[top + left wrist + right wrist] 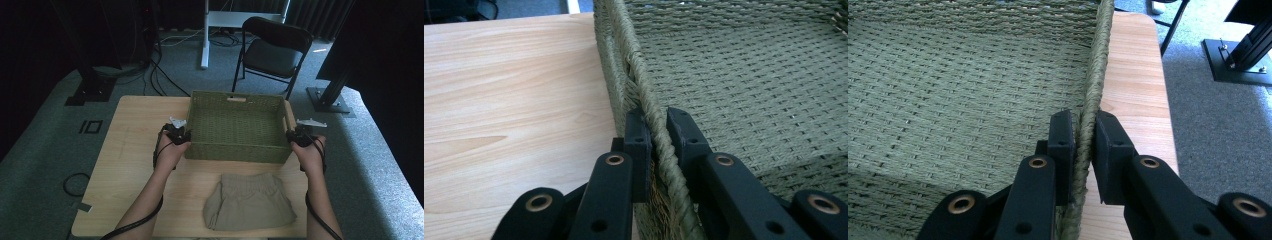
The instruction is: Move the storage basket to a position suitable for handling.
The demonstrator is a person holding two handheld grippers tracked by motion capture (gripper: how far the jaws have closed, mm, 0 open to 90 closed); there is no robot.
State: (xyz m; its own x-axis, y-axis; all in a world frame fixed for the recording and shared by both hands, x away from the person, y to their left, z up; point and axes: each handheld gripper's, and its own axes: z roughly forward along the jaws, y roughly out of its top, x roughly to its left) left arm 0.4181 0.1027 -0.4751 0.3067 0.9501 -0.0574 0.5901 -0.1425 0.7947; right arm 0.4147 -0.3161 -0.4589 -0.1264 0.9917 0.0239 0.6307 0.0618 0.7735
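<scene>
Grey carpet and dark curtains surrounded a pale wooden surface (135, 150), and on its far half sat a green woven basket (235, 127), rectangular, with low walls and a slot handle in its far wall. Its inside was bare weave.

On the basket's left wall, near the front corner, the left gripper (178, 134) was clamped: in the left gripper view the two black jaws stood on either side of the twisted rope rim (659, 145), one pad outside and one inside, pressing on it. The right gripper (299, 136) held the opposite wall in the same way; in the right gripper view its jaws pinched the rim (1089, 135) between them, with the basket's woven floor to one side and the bare wood to the other. Each gripper carried a grey three-cornered plate on top, and a black cable trailed from each back along the person's forearms, which came in from the near edge.

Just in front of the basket, near the surface's near edge and between the two forearms, lay a folded pair of khaki shorts (250, 202), apart from the basket and from both hands.

Beyond the surface stood a black folding chair (272, 50) on the carpet, with a white stand leg (205, 35) to its left and loose cables running across the floor. Black frame posts on base plates stood at either side.
</scene>
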